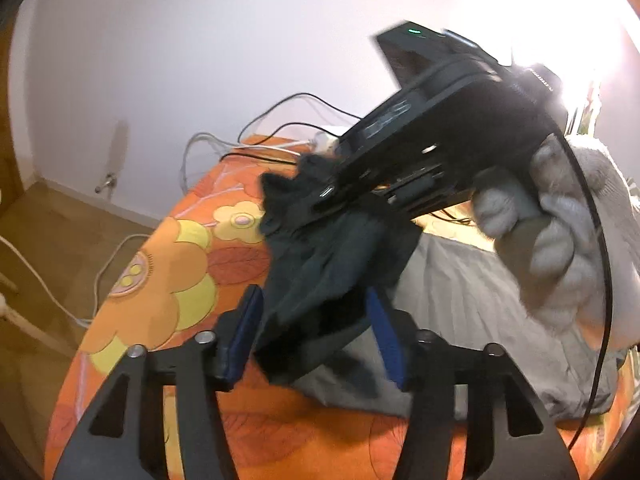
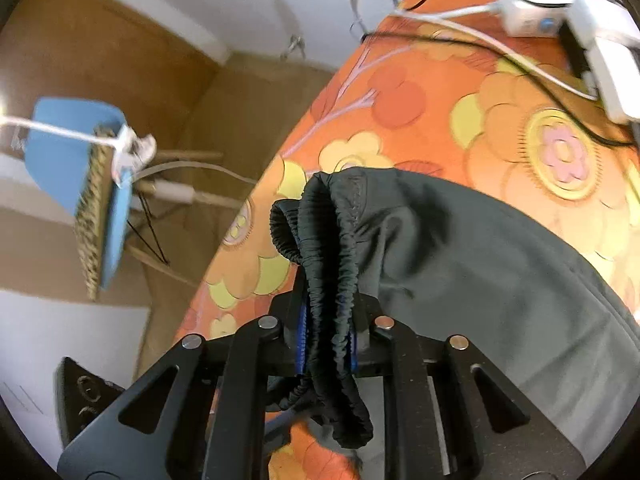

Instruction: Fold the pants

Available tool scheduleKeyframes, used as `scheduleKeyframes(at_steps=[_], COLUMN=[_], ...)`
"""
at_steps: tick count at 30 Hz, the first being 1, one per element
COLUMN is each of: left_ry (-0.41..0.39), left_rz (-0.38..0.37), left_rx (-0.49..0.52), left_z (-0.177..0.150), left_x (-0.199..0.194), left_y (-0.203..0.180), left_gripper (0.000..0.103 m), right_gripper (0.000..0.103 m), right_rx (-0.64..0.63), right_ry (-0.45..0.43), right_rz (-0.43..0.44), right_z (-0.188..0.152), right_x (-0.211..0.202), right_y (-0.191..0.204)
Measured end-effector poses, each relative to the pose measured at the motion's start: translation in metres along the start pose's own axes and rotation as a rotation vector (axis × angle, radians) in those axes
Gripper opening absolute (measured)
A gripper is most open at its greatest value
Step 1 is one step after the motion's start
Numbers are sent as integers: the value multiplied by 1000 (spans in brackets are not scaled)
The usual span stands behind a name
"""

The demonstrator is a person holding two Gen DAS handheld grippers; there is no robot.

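The dark pants hang above an orange flowered bedspread. In the left wrist view my left gripper has its blue pads wide apart, with the hanging cloth between them and untouched by either pad. The right gripper shows there too, held by a gloved hand, clamped on the pants' upper edge. In the right wrist view my right gripper is shut on the bunched elastic waistband; the pants' body drapes to the right over the bedspread.
A grey cloth lies on the bed behind the pants. White and black cables and white chargers lie at the bed's far end. A blue chair stands on the wooden floor left of the bed.
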State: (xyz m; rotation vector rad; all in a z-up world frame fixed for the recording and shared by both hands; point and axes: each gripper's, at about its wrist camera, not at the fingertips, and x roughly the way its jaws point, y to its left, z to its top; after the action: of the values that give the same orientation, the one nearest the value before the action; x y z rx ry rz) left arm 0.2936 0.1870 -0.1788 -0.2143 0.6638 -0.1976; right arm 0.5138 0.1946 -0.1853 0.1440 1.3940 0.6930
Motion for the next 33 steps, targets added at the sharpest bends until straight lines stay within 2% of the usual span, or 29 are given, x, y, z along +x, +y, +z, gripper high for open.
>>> scheduleKeyframes(at_steps=[7,12,14,16,24,29,33], left_ry=[28,10,14,14,57,85,192], left_rz=[-33,-106,-119,-129,-299,-328,-313], left_rx=[27,72,112,152,164,186,222], left_z=[-7,-8,-10,-10,-13,-13,-28], left_x=[-9,-18,-18,-15,-20,-22,-1], left_y=[-26,-72,-91,-113,-181,-210,-241], left_gripper=[54,55,61,62,62,62,62], right_gripper=[15,15,15,15,15,15,15], right_rx=[75,128,145,172,323,427,491], right_ry=[-138,-252,-303,-345,-500,-578,-599], right_rz=[105,111,94,84,24,-85,-154], right_z=[-20,-48,-65,-81,-183,-278,-344], right_x=[-67,-137,-171,-198,-305,-360,-381], right_y=[-11,-26,-36,-47,-129,-200,-248])
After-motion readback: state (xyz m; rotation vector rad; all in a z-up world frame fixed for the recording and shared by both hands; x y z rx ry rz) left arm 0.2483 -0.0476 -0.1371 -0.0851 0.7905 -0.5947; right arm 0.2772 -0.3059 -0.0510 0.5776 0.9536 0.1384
